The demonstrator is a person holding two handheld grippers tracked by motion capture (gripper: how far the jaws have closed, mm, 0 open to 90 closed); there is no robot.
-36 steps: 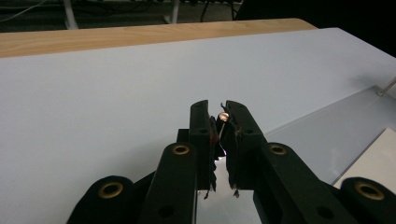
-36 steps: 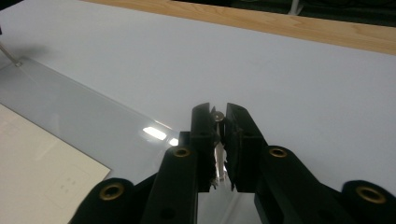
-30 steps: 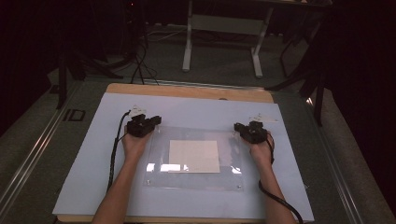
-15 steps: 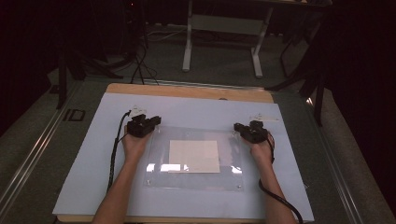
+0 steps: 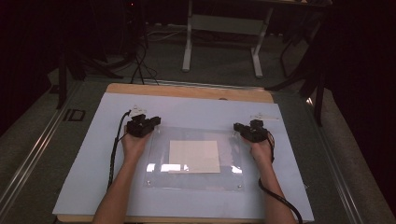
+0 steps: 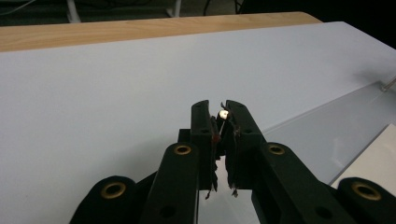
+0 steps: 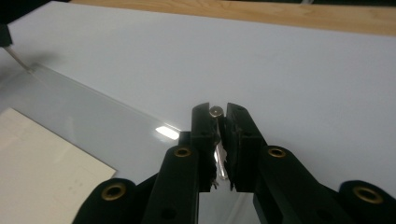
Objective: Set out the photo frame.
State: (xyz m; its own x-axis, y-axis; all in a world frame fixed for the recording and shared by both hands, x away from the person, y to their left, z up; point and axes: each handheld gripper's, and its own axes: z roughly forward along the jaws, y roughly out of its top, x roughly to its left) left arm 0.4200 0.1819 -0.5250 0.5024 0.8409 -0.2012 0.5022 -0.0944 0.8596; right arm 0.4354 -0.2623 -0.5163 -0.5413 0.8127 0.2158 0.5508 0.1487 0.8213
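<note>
Left claw (image 5: 150, 123) clamped on a small standoff at the far left corner of the clear acrylic sheet (image 5: 194, 179). Cream card (image 5: 194, 156) under sheet's middle. Right claw (image 5: 241, 128) clamped on far right corner's standoff.

Clear acrylic sheet (image 5: 196, 179): we see it lying flat on the white board, glossy; small screws at its corners. Cream paper square (image 5: 194, 156) lies flat under it, centred.
</note>
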